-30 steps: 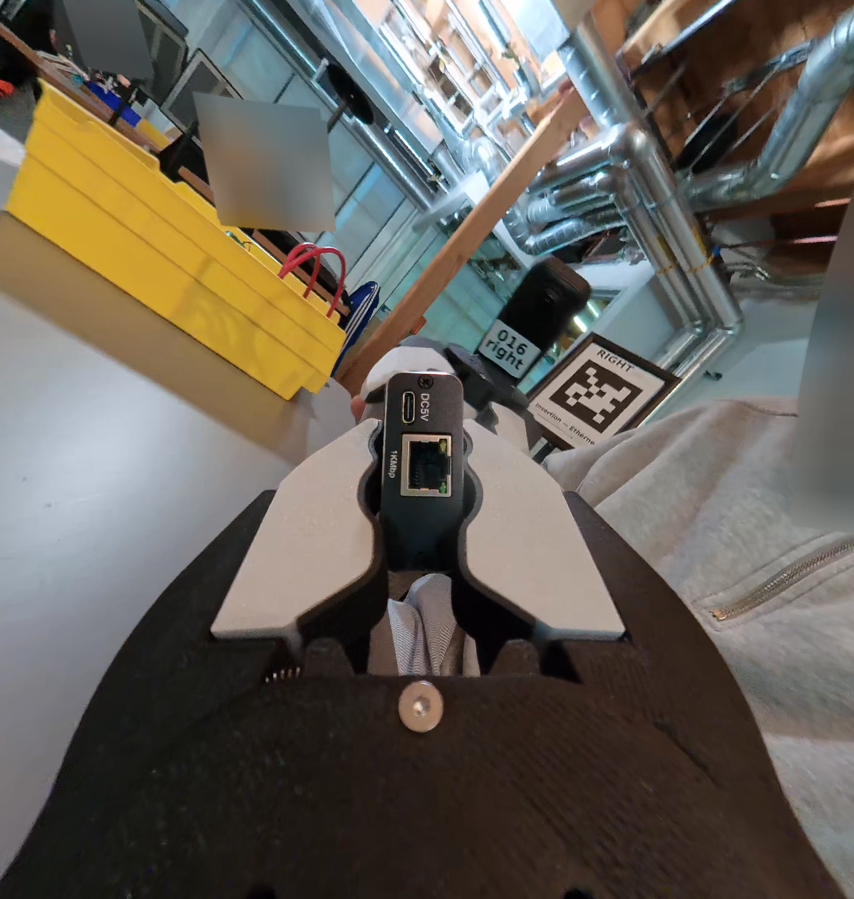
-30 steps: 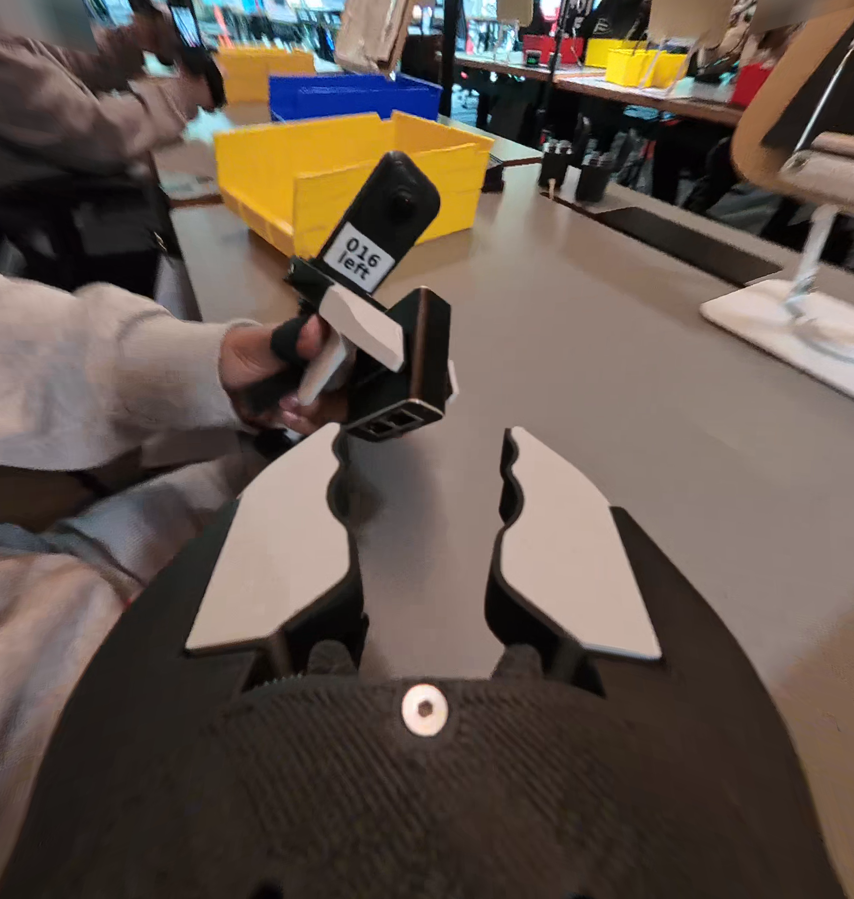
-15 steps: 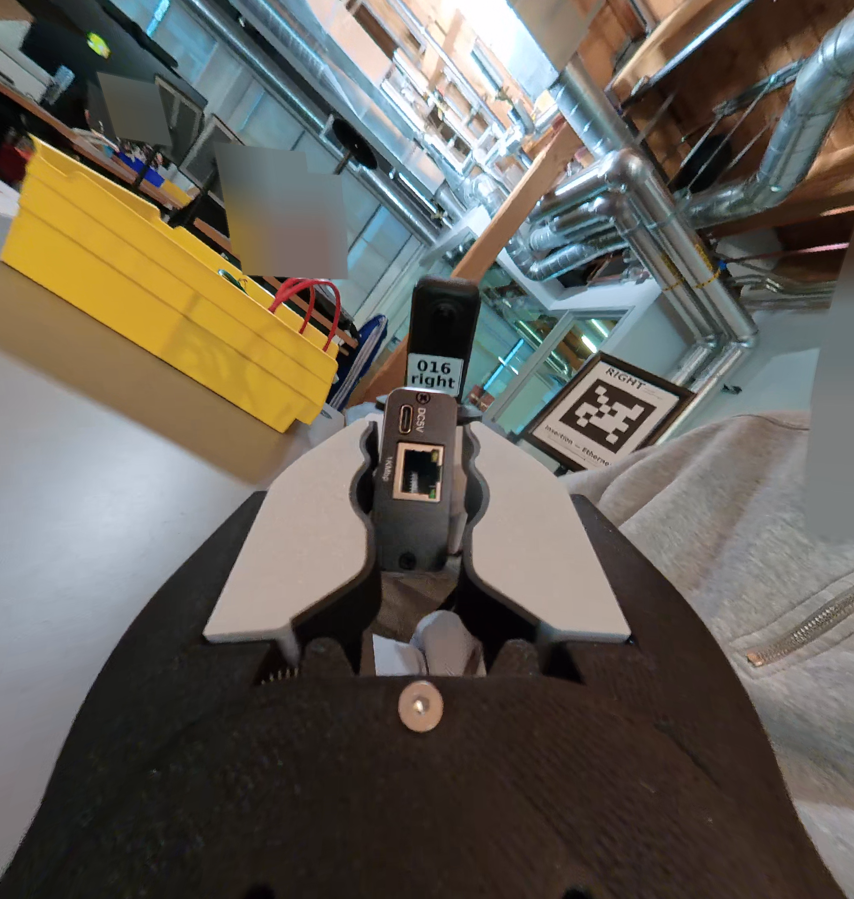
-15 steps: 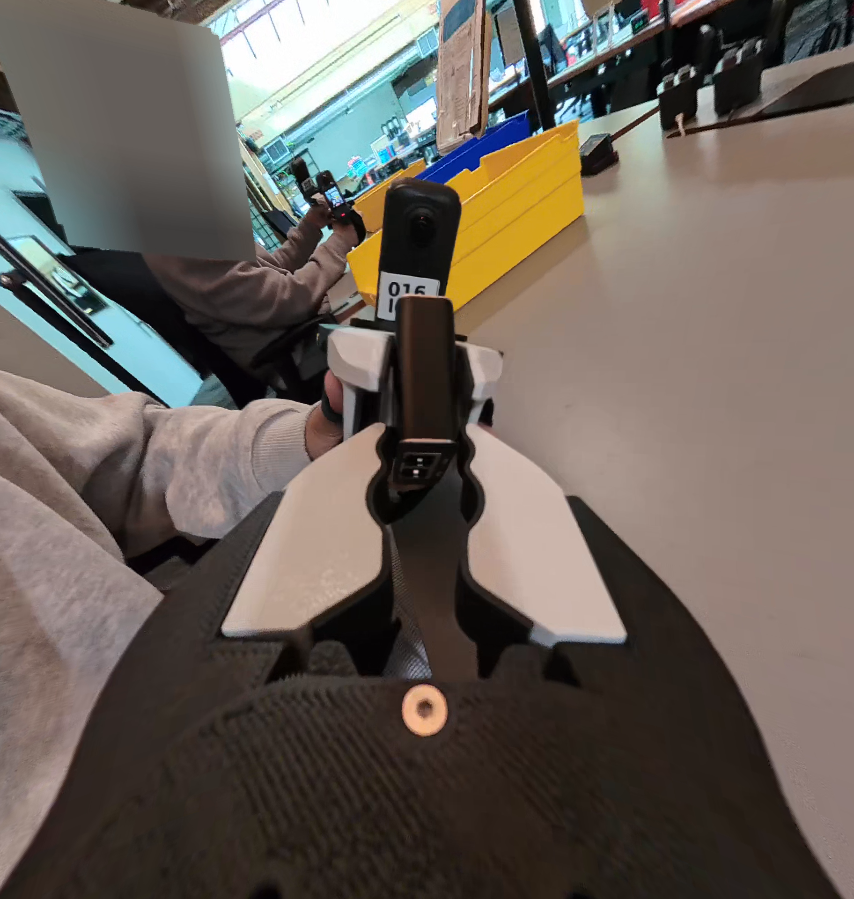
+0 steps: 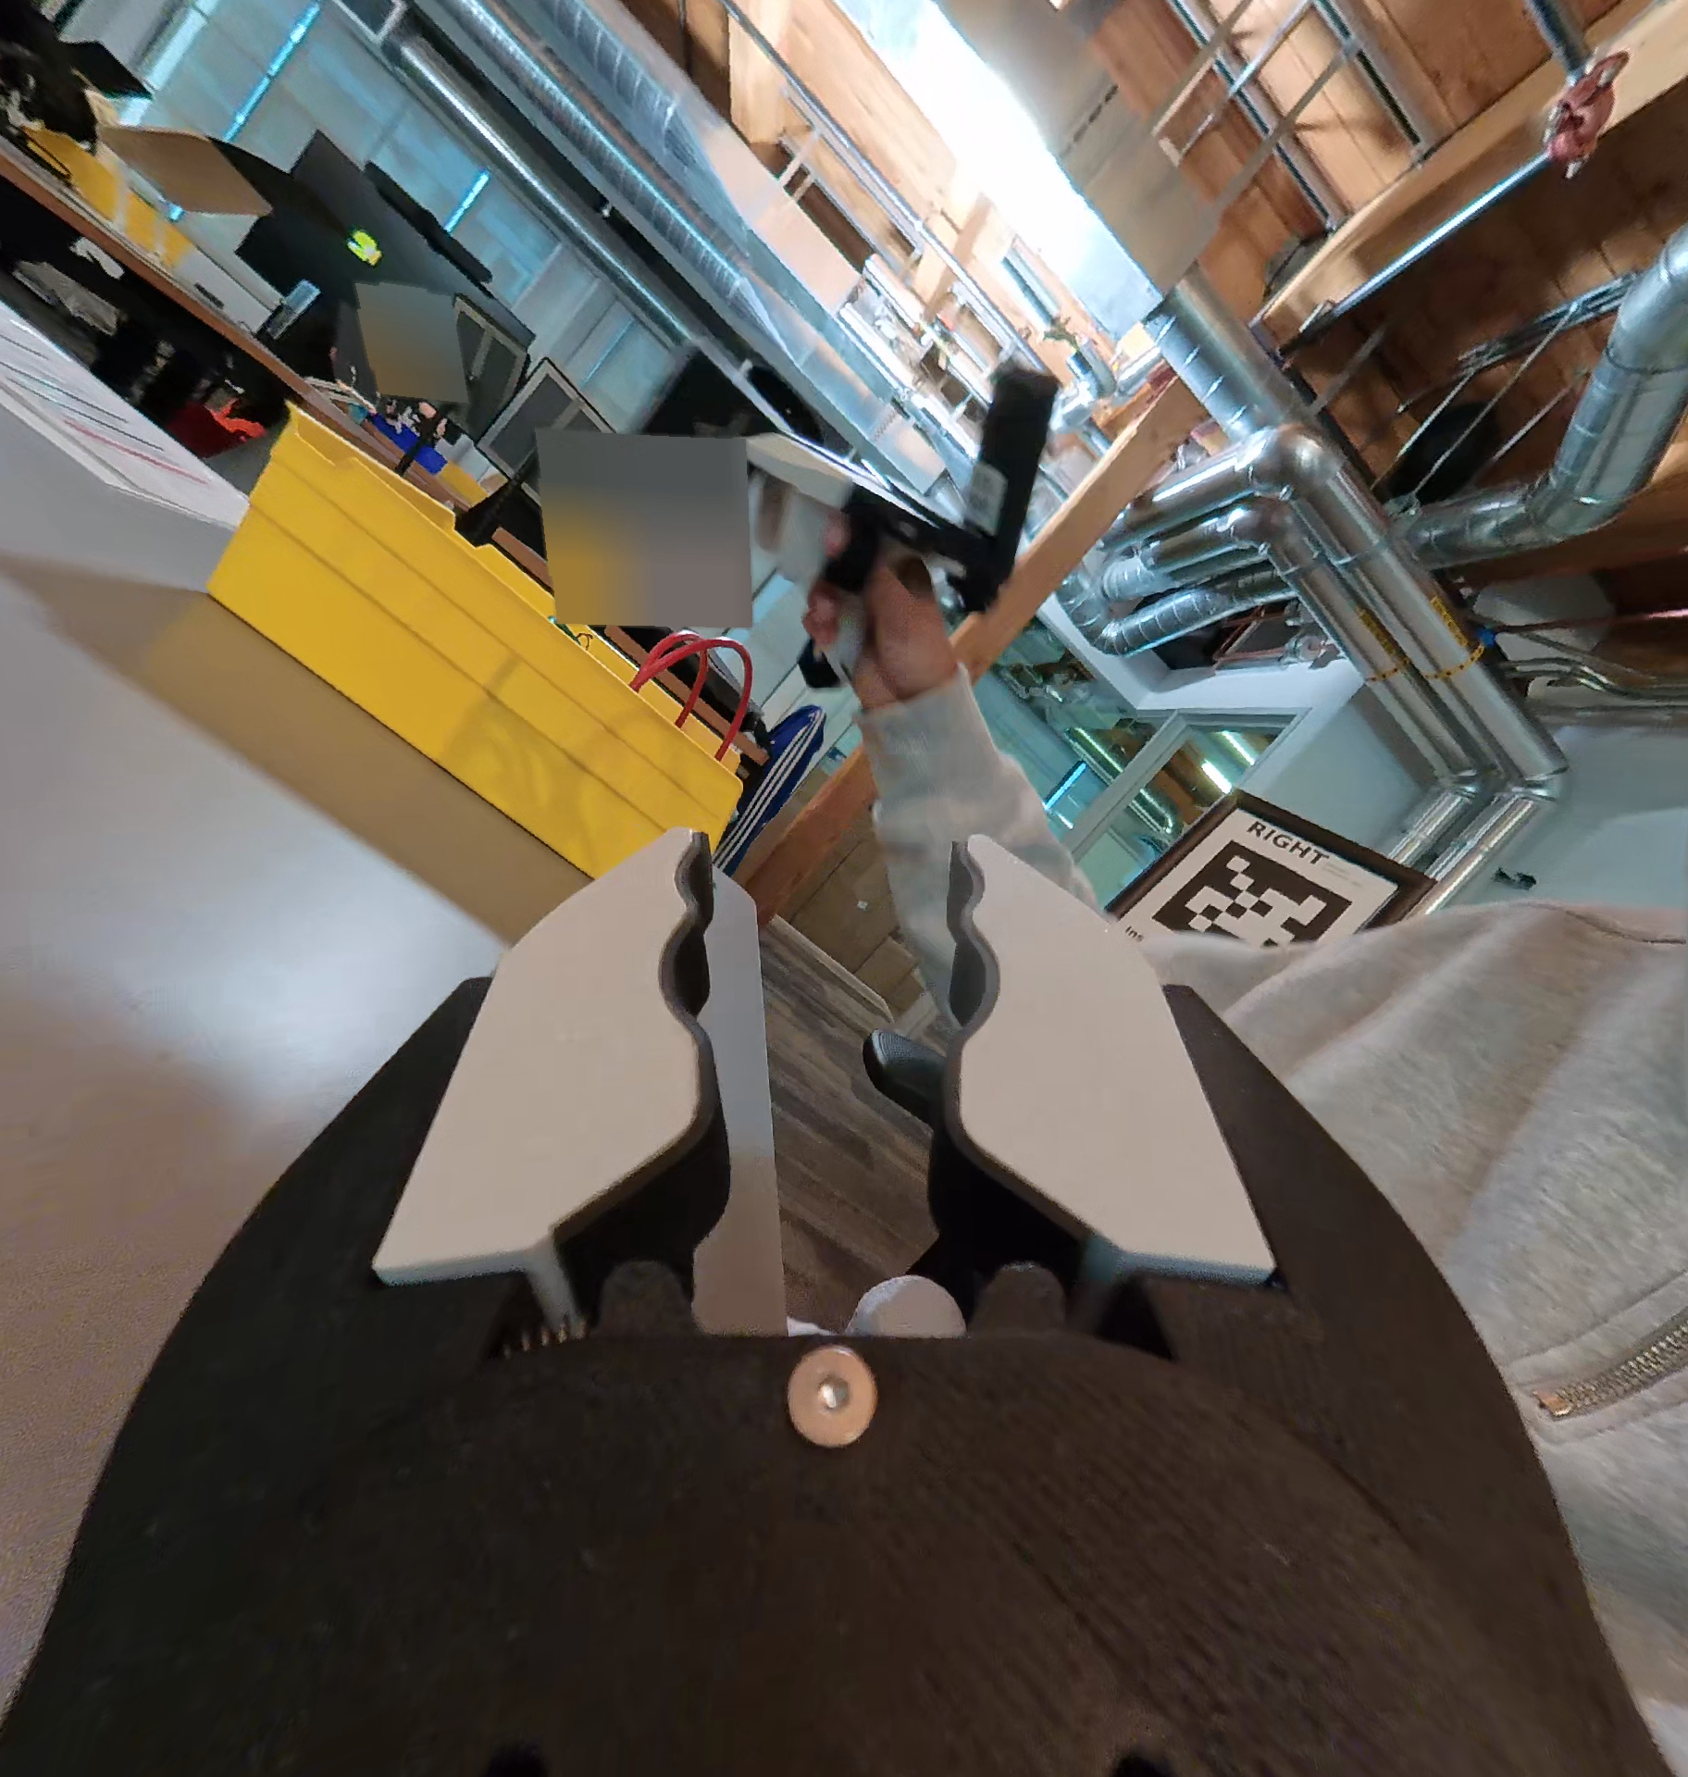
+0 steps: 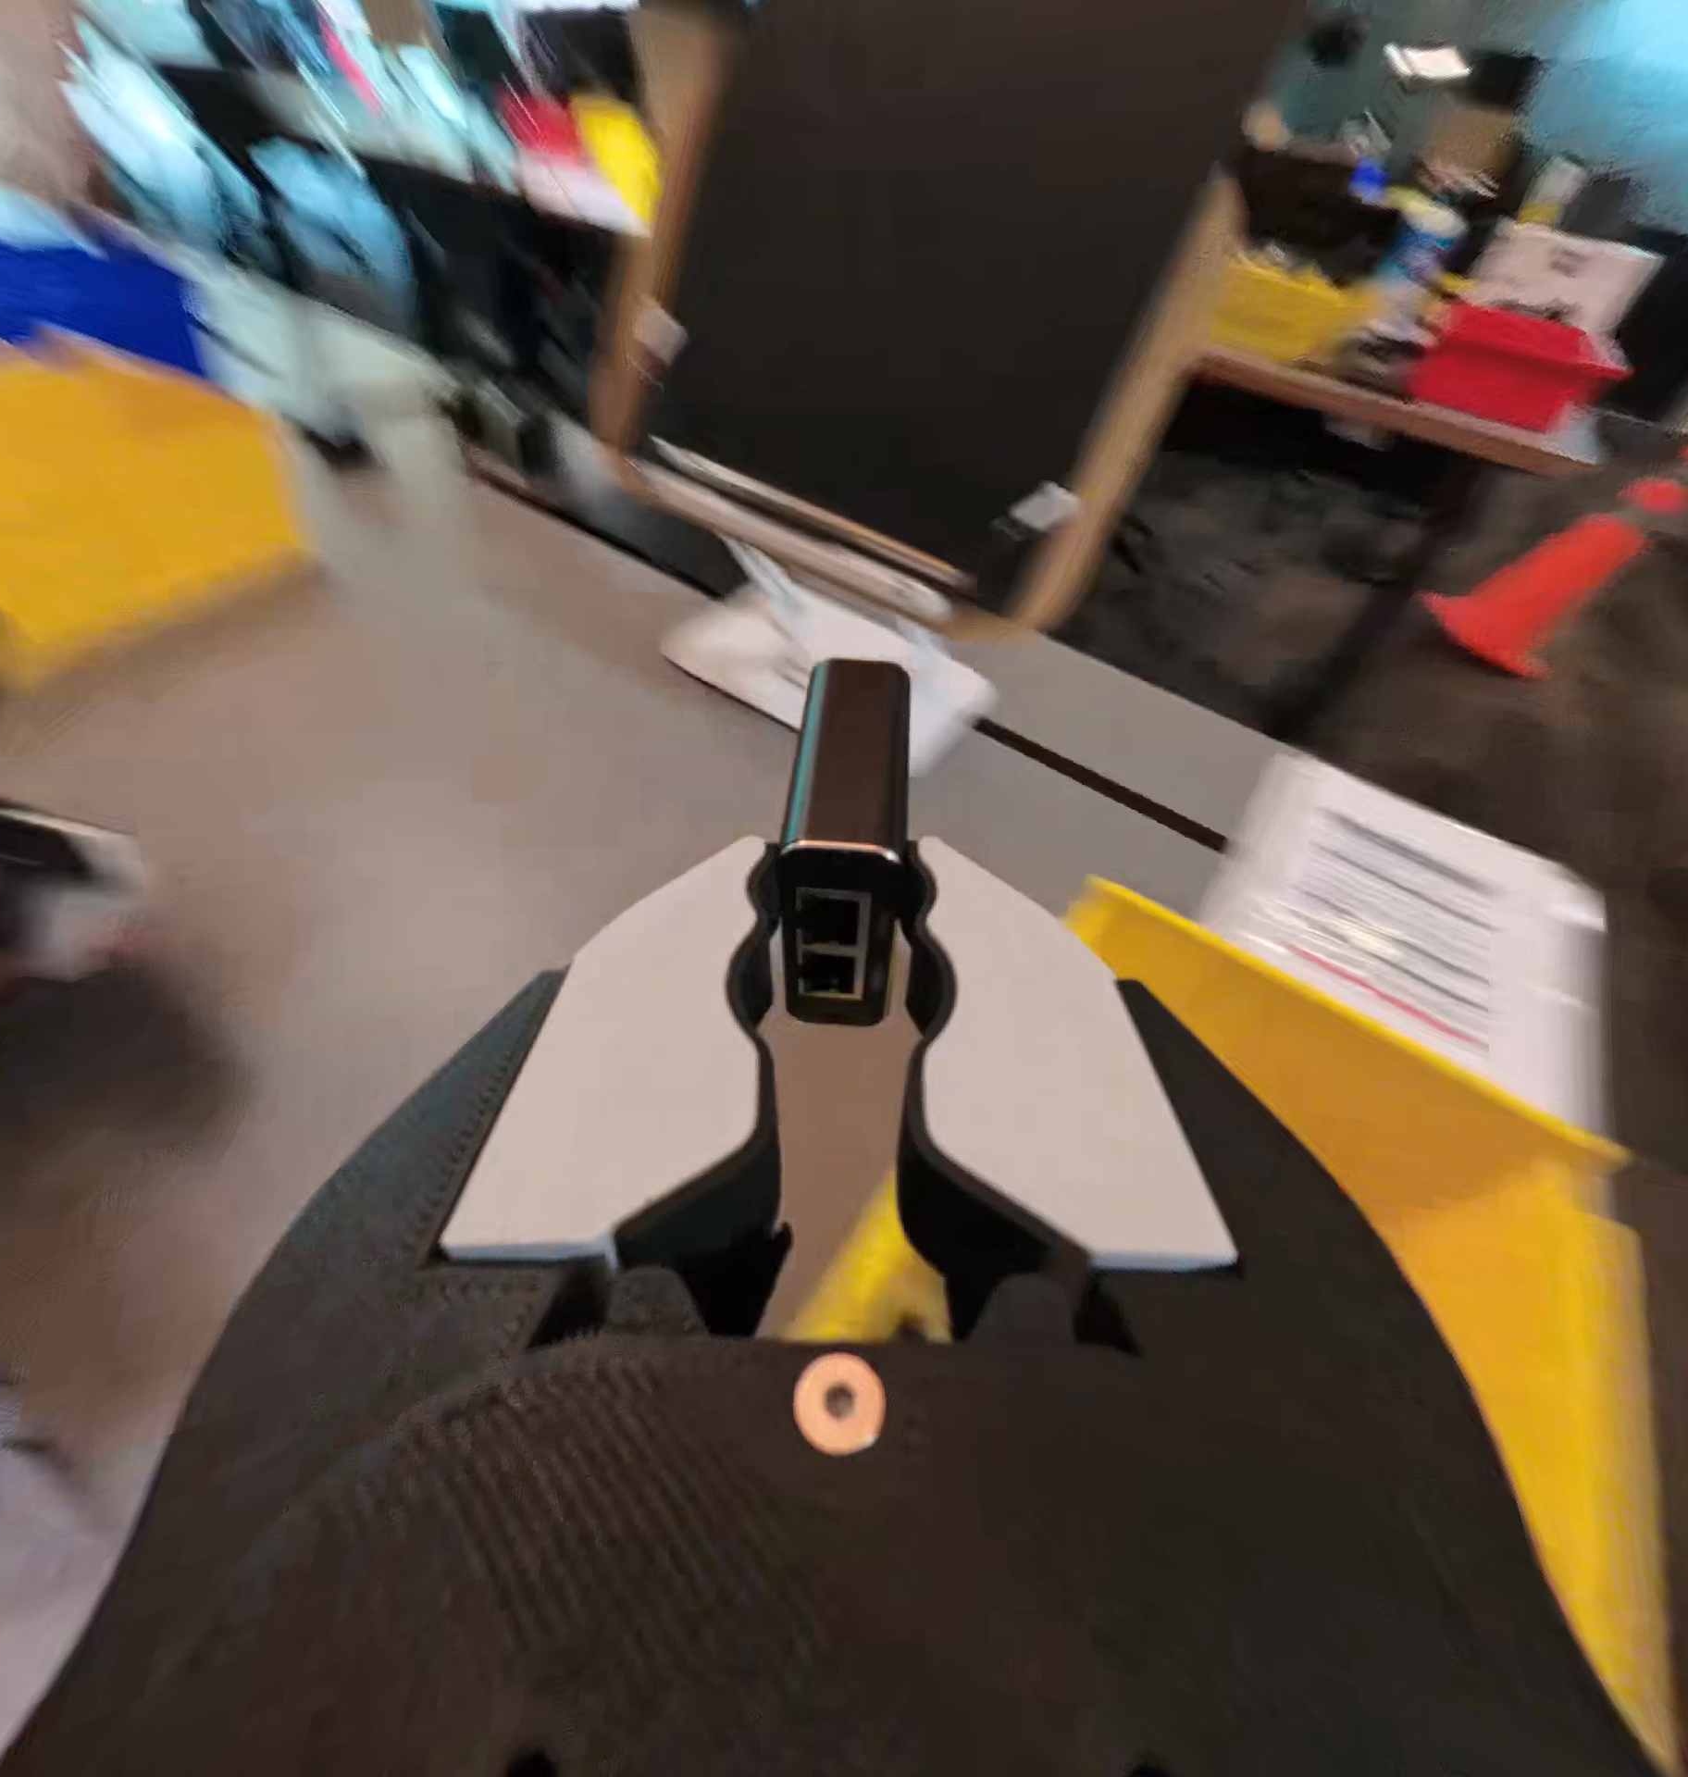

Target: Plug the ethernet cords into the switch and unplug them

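The small black ethernet switch [image 6: 838, 894] is clamped between the tips of my right gripper [image 6: 835, 947]. Its end with two stacked ports faces the camera and its body points away over the grey table [image 6: 359, 788]. My left gripper [image 5: 826, 870] is open and empty, tilted up past the table edge. In the left wrist view the right gripper [image 5: 907, 548] shows farther off, raised in a hand with a grey sleeve, blurred. No ethernet cord is in view.
Yellow bins [image 5: 456, 663] stand at the far end of the table, with red wire loops [image 5: 696, 683] behind them. A yellow bin [image 6: 1350, 1135] lies just right of my right gripper, by a printed sheet [image 6: 1398, 904]. A white base [image 6: 821, 644] lies ahead.
The switch passed from my left gripper to my right one. The left gripper opened and is empty. The right gripper shut on the switch and swung away fast, blurring its view.
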`<state>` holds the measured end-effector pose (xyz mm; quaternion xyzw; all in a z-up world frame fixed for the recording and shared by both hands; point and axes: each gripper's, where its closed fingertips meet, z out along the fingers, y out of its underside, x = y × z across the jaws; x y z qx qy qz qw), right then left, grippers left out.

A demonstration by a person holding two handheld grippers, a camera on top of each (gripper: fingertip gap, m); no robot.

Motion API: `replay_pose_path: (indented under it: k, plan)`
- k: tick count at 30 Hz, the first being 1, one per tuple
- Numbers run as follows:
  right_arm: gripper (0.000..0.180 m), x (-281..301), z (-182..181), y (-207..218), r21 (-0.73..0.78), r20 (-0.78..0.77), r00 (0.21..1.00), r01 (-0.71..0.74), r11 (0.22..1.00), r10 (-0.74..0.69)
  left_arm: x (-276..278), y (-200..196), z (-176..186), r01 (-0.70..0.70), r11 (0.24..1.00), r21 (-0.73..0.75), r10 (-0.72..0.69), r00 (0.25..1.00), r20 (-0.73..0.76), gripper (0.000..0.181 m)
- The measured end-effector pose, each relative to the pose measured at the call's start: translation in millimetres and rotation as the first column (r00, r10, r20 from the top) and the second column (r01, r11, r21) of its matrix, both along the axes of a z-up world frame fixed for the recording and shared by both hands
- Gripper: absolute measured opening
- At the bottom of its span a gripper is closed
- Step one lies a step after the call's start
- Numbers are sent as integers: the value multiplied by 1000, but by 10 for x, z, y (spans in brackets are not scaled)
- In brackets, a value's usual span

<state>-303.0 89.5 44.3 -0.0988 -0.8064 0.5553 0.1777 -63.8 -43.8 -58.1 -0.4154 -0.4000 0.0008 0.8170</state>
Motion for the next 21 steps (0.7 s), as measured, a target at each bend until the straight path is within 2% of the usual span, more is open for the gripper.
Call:
replay_pose_path:
  k: [2,4,5,7,9,11,13,14,18,21]
  plan:
    - [24,-664,-219,194,265,-41,992,123,956,-117,4,35,-11,8,1000,-22,-8,1000,0,47]
    - [24,-1167,-584,346,501,-7,984,156,851,-176,1,54,-28,11,999,-43,-11,1000,2,46]
    - [24,-1320,-802,402,598,42,980,130,791,-193,-3,58,-40,11,999,-52,-11,1000,4,46]
    - [24,-1400,-1254,456,734,220,952,-17,679,-214,-10,58,-63,11,998,-61,-11,1000,11,46]
    - [24,-1297,-1571,345,712,439,882,-225,665,-171,-15,54,-85,15,998,-60,-14,1000,18,45]
    - [24,-1219,-1752,256,651,602,780,-356,670,-171,-19,45,-113,19,998,-62,-18,1000,26,45]
    - [24,-1225,-1831,198,605,694,693,-413,681,-195,-23,27,-142,20,997,-69,-18,999,32,44]
    - [24,-1276,-1848,167,589,709,676,-410,697,-202,-26,16,-153,20,997,-73,-18,999,34,44]
    - [26,-1514,-1894,182,599,709,655,-364,713,-262,-15,47,-179,36,990,-136,-33,999,26,42]
    - [31,-1678,-1917,286,671,635,709,-307,675,-308,-13,89,-185,51,987,-155,-48,999,24,42]
